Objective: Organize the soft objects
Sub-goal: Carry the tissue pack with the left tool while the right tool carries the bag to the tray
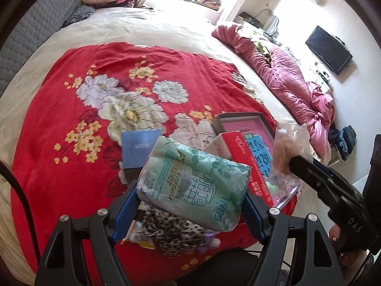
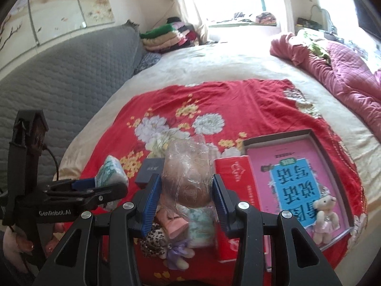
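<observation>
The left gripper (image 1: 191, 202) is clamped on a green tissue pack (image 1: 193, 183), its 2 blue pads pressing the pack's short sides, and the pack hangs clear above the bed. The right gripper (image 2: 187, 202) grips a clear plastic bag (image 2: 188, 174) holding something brown and soft; the bag bulges up between the pads.

Both loads sit over the near edge of a red floral blanket (image 1: 95, 71) spread on the cream bed sheet (image 1: 142, 23). Below them lies a crowded patch: a leopard-print plush (image 2: 152, 238), a pink pouch (image 2: 172, 221), another green pack (image 2: 200, 226), a small blue box (image 1: 139, 145), a red box (image 2: 233, 202) and an open tray (image 2: 333, 166) with a pink-and-blue book and a small teddy bear (image 2: 325, 217).

The far half of the blanket is bare, and the sheet beyond runs open to a grey quilted headboard (image 2: 59, 71). A rumpled pink quilt (image 1: 285, 78) lines the bed's right edge.
</observation>
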A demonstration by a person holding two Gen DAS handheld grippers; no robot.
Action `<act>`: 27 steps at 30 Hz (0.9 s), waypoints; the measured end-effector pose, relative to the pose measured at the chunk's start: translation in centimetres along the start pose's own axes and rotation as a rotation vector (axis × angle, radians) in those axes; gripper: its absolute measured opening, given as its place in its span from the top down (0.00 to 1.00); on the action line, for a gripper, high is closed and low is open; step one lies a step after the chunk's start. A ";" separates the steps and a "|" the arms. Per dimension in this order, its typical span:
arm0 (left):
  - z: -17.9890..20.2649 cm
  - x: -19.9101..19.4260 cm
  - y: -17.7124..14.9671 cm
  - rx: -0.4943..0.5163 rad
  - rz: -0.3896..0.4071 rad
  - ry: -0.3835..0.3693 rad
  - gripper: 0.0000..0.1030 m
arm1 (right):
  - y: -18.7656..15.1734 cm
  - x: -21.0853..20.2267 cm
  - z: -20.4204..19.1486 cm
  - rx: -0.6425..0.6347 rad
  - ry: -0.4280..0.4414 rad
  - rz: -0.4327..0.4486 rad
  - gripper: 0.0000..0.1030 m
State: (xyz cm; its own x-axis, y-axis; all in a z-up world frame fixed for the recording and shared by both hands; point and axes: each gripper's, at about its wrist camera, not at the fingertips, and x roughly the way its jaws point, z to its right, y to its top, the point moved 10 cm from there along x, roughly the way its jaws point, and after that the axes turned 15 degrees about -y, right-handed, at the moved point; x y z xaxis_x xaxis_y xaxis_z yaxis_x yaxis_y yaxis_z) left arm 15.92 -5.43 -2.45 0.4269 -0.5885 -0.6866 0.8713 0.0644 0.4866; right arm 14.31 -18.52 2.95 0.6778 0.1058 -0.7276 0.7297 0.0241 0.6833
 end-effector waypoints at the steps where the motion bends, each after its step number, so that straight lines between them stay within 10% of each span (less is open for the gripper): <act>1: 0.5 0.0 0.0 0.007 -0.002 -0.001 0.24 | 0.1 -0.3 0.4 0.006 -0.005 0.005 0.57; 27: 12.7 3.4 0.5 0.210 -0.056 -0.067 0.24 | 1.3 -6.1 13.0 0.192 -0.156 0.089 0.57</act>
State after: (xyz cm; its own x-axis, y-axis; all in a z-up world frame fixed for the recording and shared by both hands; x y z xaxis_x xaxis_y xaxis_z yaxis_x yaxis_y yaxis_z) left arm 14.70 -17.68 2.30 0.3559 -0.6394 -0.6816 0.8208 -0.1348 0.5551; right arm 12.31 -32.02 7.47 0.7352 -0.0561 -0.6755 0.6599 -0.1687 0.7322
